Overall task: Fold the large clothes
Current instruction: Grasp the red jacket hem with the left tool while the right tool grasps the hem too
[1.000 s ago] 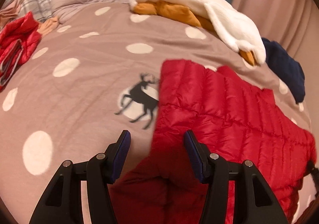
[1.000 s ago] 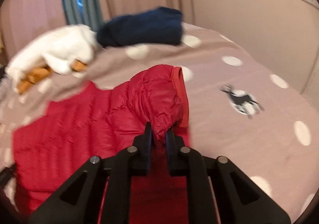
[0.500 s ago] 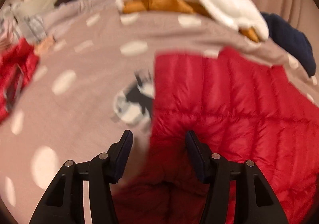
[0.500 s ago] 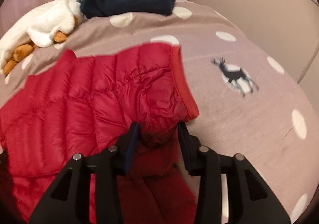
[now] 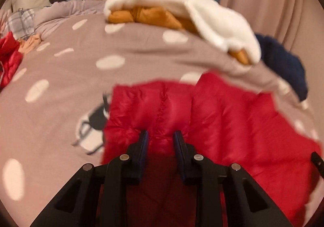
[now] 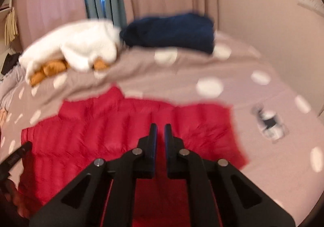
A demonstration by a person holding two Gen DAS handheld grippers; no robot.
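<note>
A red quilted down jacket (image 5: 222, 117) lies spread on the bed; it also shows in the right wrist view (image 6: 105, 125). My left gripper (image 5: 160, 136) is narrowed on a raised fold of the jacket at its left edge, with red fabric between the pads. My right gripper (image 6: 158, 128) hovers over the jacket's near right part, its jaws nearly together with a thin gap and nothing visibly held. Both views are blurred by motion.
The bed has a mauve cover with white dots (image 5: 81, 69) and a deer print (image 6: 269, 121). A white fleece over an orange garment (image 5: 178, 10) and a folded navy garment (image 6: 172, 32) lie at the far side. Another red garment (image 5: 8, 59) lies far left. Curtains stand behind.
My right gripper opened, let go of the jacket's sleeve, then narrowed again above the flattened jacket. My left gripper moved onto the jacket's left edge and closed on a fold.
</note>
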